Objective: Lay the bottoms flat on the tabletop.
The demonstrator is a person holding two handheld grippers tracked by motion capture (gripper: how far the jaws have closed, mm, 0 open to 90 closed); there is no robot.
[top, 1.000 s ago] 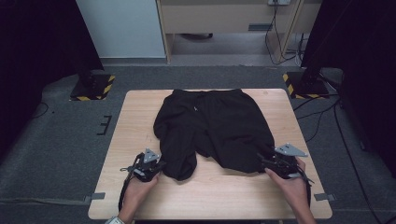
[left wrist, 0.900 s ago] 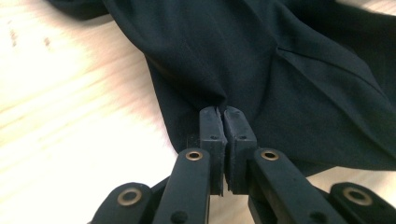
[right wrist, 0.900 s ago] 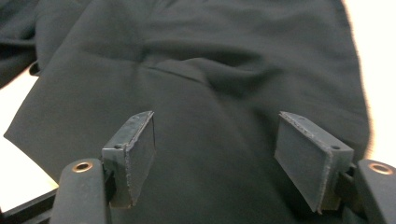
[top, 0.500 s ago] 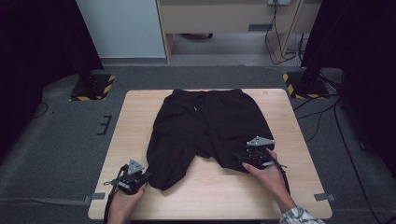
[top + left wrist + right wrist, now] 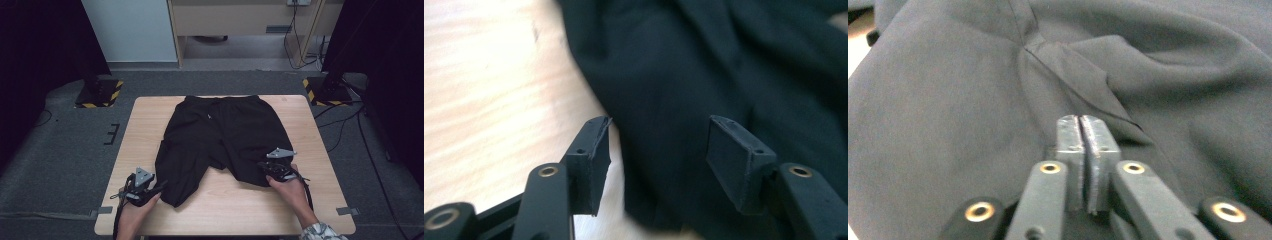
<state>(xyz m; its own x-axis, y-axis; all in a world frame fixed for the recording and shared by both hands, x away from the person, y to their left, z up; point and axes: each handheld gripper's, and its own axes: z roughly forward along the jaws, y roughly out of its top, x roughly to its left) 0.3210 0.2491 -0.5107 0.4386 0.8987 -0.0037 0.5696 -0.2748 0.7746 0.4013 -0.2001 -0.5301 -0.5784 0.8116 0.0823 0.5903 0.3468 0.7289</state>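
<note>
Since the earlier frames, both hands have shifted: the left gripper [image 5: 150, 191] has slid toward the lower left of the high view, dragging one shorts leg out long, and its jaws have just been opening, so they now stand apart with the hem's edge loose between the pads [image 5: 594, 150], unpressed. Meanwhile the right gripper [image 5: 267, 169] has moved inward and its jaws have just been closing; in the right gripper view they are pressed together [image 5: 1082, 150] over the cloth, seemingly pinching a thin fold near the seam, probably to tug that leg flat. Around them the black shorts [image 5: 225, 137] lie spread in the middle of the wooden table [image 5: 310, 200], waistband toward the top of the frame, one leg stretched longer at lower left
</note>
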